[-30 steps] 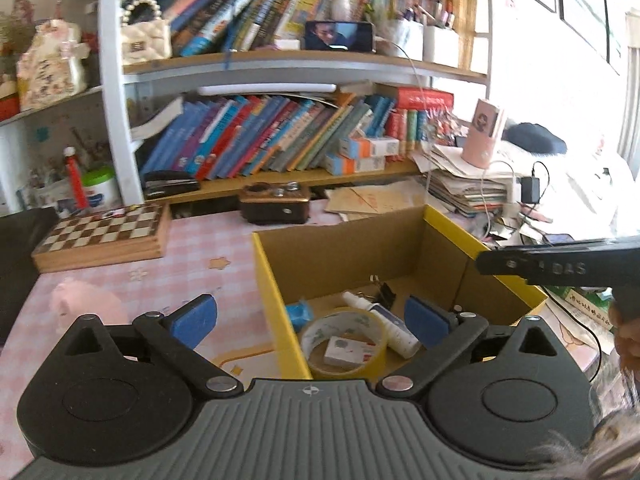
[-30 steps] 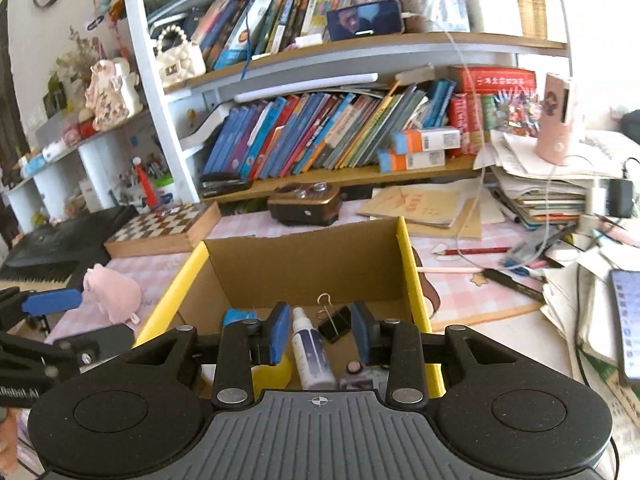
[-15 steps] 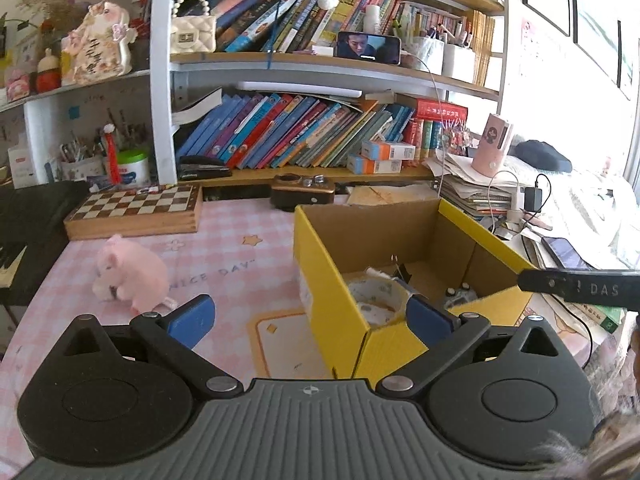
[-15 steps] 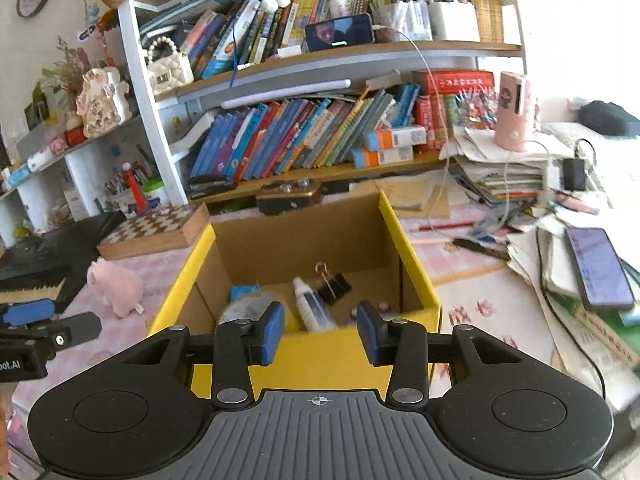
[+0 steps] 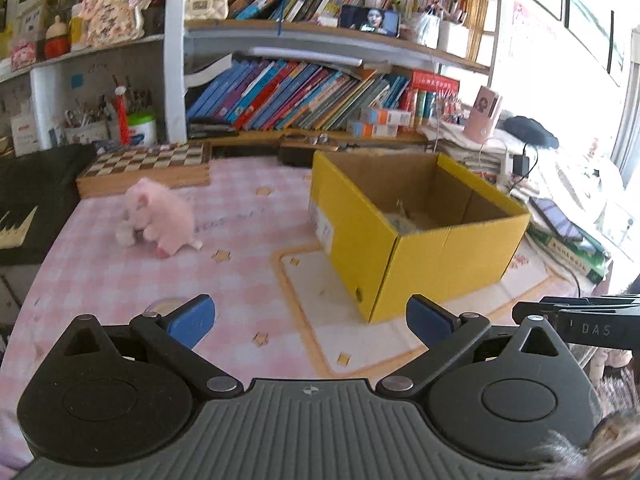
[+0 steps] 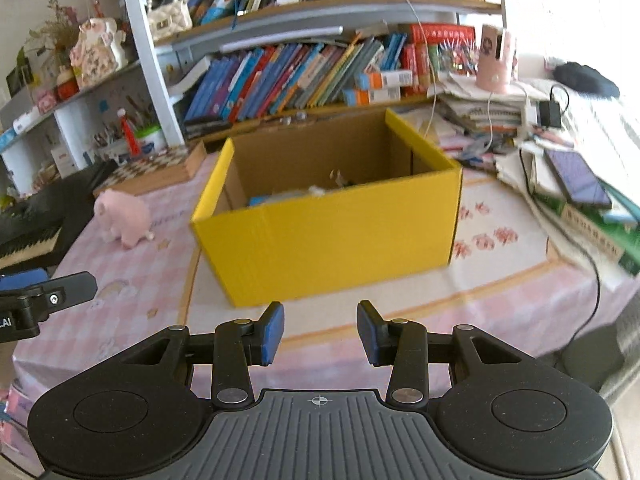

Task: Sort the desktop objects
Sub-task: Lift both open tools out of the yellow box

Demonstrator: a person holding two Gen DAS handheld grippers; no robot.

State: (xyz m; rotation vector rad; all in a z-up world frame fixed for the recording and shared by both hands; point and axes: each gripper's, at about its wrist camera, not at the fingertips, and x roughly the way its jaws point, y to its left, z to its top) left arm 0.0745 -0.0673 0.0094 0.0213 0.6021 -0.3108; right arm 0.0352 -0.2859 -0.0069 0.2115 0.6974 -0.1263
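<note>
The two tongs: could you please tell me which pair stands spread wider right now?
The left tongs: their blue pads sit far apart, while the right tongs show a clearly narrower gap. Both hold nothing.

box: matt yellow cardboard | pig: fluffy pink plush

Pink checked tablecloth over the desk. Chessboard box at eleven o'clock, against the bookshelf of leaning books. Phone face-up on stacked books at three o'clock. Pink cup on a paper pile, one o'clock. Keyboard at nine o'clock.
</note>
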